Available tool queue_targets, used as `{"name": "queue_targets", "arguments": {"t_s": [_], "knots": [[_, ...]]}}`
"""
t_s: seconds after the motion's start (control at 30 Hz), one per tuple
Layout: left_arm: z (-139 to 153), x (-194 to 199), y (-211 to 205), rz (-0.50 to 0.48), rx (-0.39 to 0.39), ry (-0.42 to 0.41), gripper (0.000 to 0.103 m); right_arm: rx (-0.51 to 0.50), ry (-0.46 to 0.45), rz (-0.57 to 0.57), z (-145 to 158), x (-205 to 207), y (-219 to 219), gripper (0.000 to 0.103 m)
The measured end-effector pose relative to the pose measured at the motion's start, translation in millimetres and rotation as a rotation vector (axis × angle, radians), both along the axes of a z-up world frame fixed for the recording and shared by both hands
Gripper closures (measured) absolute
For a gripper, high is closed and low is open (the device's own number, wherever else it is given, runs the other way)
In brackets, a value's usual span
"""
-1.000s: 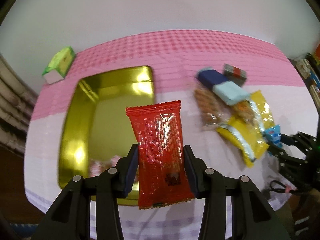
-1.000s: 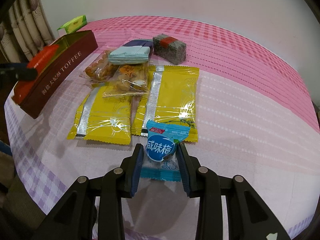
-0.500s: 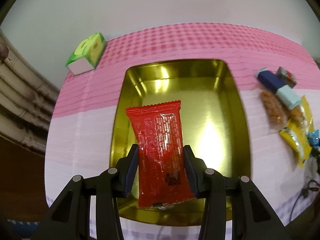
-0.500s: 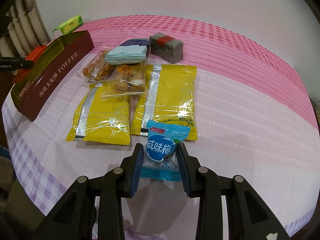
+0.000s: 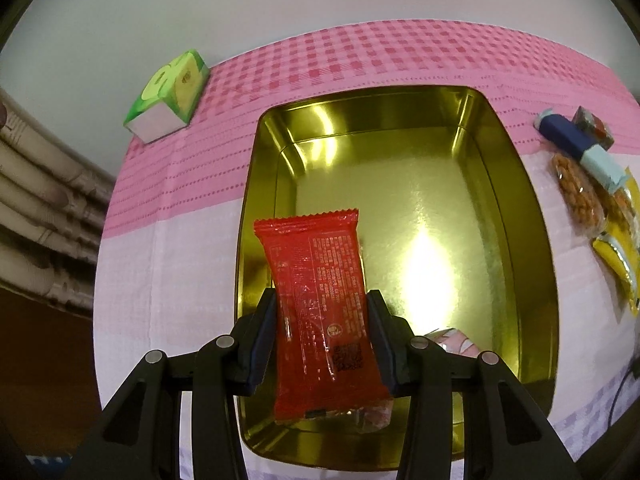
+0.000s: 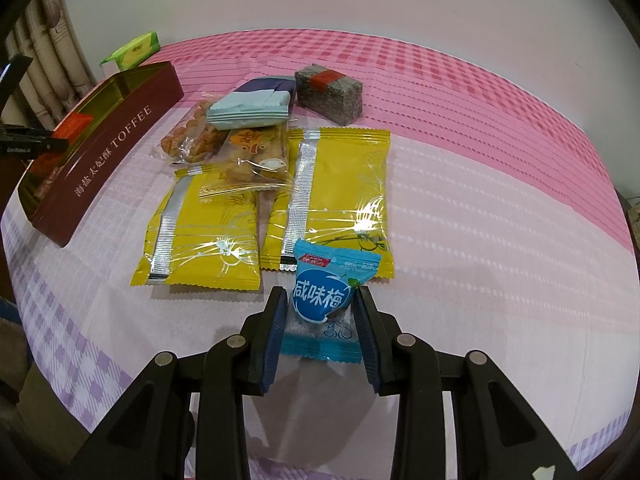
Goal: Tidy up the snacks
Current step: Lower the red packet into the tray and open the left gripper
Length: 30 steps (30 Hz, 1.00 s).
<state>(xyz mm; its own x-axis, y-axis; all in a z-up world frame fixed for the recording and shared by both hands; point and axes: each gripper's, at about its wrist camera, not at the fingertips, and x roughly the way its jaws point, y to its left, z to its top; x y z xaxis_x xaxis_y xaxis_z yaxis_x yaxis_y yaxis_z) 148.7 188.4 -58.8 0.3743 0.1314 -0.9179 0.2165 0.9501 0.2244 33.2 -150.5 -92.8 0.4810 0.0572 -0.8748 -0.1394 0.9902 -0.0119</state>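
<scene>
My left gripper (image 5: 322,312) is shut on a red snack packet (image 5: 320,300) and holds it over the near left part of the gold tin (image 5: 516,216). A pink wrapped snack (image 5: 448,338) lies in the tin's near end. My right gripper (image 6: 322,312) is shut on a small blue candy packet (image 6: 326,300), held just above the tablecloth in front of two yellow packets (image 6: 340,196). The tin shows in the right wrist view as a brown box marked TOFFEE (image 6: 104,152) at the left.
Beyond the yellow packets lie clear bags of fried snacks (image 6: 192,136), a pale blue packet (image 6: 248,108), a dark blue one (image 6: 264,84) and a grey block with a red band (image 6: 330,88). A green tissue pack (image 5: 168,96) sits at the back left corner. Curtains hang at left.
My left gripper has carried the red packet leftward from beside the snack pile to over the tin. The right gripper has barely moved, still gripping the blue packet.
</scene>
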Motion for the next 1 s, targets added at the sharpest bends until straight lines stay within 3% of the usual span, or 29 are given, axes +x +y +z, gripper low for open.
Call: {"name": "queue_targets", "arguments": {"t_s": [0.6,1.0], "knots": [[-1.4,-2.3,16.6,0.071,-0.015,-0.009,0.053,0.001,0.009,-0.017,0.1,2.4,0.0,0.072],[20.4,-29.7,32.0,0.126,-0.119,-0.079,0.048,0.006,0.011,-0.051,1.1,0.8,-2.4,0.077]]}}
